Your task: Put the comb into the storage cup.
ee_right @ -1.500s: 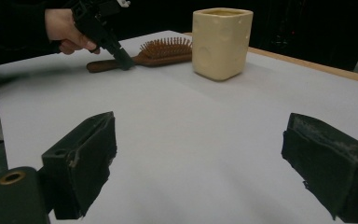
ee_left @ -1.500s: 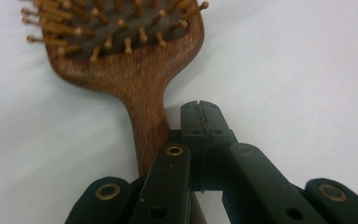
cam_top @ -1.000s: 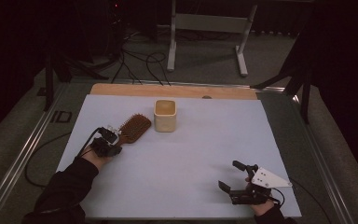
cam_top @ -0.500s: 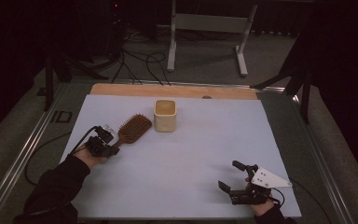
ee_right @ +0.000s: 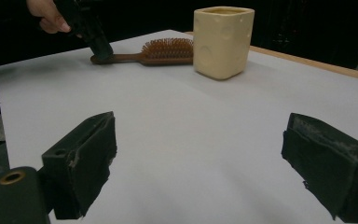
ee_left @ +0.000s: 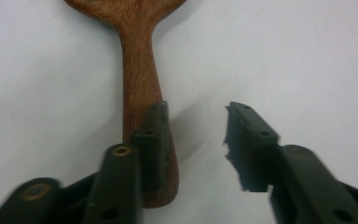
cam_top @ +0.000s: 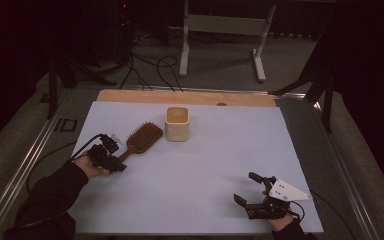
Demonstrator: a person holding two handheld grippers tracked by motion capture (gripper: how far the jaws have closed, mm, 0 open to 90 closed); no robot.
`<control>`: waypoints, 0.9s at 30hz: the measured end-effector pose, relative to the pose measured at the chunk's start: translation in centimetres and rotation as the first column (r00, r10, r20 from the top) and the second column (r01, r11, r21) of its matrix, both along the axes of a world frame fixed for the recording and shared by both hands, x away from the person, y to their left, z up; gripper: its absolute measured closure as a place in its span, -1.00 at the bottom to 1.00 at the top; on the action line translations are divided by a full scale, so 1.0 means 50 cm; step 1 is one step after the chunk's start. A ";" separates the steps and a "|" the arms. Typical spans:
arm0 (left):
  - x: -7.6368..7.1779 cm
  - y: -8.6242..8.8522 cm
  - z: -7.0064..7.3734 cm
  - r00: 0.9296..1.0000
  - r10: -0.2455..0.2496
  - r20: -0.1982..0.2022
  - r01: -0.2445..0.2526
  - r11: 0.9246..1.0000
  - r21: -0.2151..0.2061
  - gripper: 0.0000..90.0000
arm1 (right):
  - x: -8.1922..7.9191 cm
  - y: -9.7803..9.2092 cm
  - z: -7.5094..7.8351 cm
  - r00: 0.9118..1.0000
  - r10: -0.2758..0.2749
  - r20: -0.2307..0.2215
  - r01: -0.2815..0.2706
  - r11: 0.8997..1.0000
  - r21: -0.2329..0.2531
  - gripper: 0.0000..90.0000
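We see the cream square cup, contents unclear, at 3 o'clock of the wooden hairbrush, whose handle lies under one jaw of the parted left gripper, while the right gripper gapes wide, holding nothing.

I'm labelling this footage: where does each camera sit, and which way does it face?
High view: above the table, looking forward and down; both forearms, left tongs, right tongs.
Left gripper view: on the left tongs, over the hairbrush handle; jaws apart.
Right gripper view: low, facing the hairbrush and cream cup; jaws apart.
All share the hairbrush.
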State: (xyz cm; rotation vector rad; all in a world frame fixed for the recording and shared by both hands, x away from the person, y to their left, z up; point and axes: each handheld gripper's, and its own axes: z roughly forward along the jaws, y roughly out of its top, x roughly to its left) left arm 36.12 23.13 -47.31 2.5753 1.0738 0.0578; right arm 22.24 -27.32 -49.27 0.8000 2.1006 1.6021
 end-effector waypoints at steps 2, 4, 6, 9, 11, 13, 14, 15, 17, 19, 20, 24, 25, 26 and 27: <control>0.003 0.000 0.001 1.000 -0.002 0.003 0.002 1.000 0.005 0.22 | 0.000 0.000 0.000 1.000 0.000 -0.001 0.000 1.000 0.000 -0.78; 0.007 0.000 0.003 1.000 -0.004 -0.001 0.004 1.000 0.008 -0.02 | 0.000 0.000 0.000 1.000 0.000 -0.002 0.000 1.000 0.002 -0.78; 0.010 -0.002 0.006 1.000 -0.011 -0.013 0.011 1.000 0.007 -0.28 | 0.000 0.001 0.000 1.000 0.000 -0.003 0.000 1.000 0.002 -0.78; 0.015 -0.004 0.009 0.999 -0.022 -0.037 0.022 1.000 -0.006 -0.63 | 0.000 0.000 0.000 1.000 0.000 -0.003 0.000 1.000 0.003 -0.78; 0.019 -0.006 0.014 0.998 -0.043 -0.055 0.042 0.999 -0.021 -0.82 | 0.000 0.000 0.000 1.000 0.001 -0.003 -0.001 1.000 0.003 -0.78; 0.021 -0.009 0.018 0.996 -0.057 -0.065 0.056 0.998 -0.026 -0.94 | 0.000 0.001 0.000 1.000 0.001 -0.003 -0.001 1.000 0.004 -0.78; 0.022 -0.011 0.019 0.996 -0.060 -0.061 0.059 0.998 -0.022 -0.96 | 0.000 0.001 0.000 1.000 0.001 -0.004 -0.001 1.000 0.005 -0.78; 0.023 -0.014 0.021 0.996 -0.068 -0.062 0.067 0.998 -0.012 -0.97 | 0.000 0.001 0.000 1.000 0.001 -0.004 -0.001 1.000 0.004 -0.78; 0.026 -0.020 0.024 0.995 -0.082 -0.064 0.082 0.997 -0.003 -0.98 | 0.000 0.001 0.000 1.000 0.002 -0.005 -0.002 1.000 0.004 -0.78; 0.029 -0.024 0.027 0.993 -0.090 -0.070 0.090 0.996 0.003 -0.99 | 0.000 0.001 0.000 1.000 0.002 -0.005 -0.002 1.000 0.005 -0.78; 0.031 -0.026 0.028 0.993 -0.096 -0.073 0.097 0.995 0.005 -0.99 | 0.000 0.001 0.000 1.000 0.003 -0.003 -0.003 1.000 0.006 -0.78; 0.040 -0.031 0.031 0.992 -0.099 -0.079 0.101 0.995 0.014 -0.99 | 0.001 0.000 -0.001 1.000 0.003 -0.005 -0.003 1.000 0.008 -0.78; 0.044 -0.031 0.031 0.992 -0.097 -0.081 0.099 0.995 0.021 -0.99 | 0.001 0.000 0.000 1.000 0.002 -0.005 -0.002 1.000 0.007 -0.78; 0.048 -0.031 0.030 0.992 -0.097 -0.084 0.099 0.995 0.025 -0.99 | 0.000 0.001 0.000 1.000 0.003 -0.005 -0.003 1.000 0.007 -0.78; 0.051 -0.031 0.030 0.992 -0.093 -0.086 0.095 0.995 0.026 -0.99 | 0.000 0.001 0.000 1.000 0.003 -0.005 -0.003 1.000 0.007 -0.78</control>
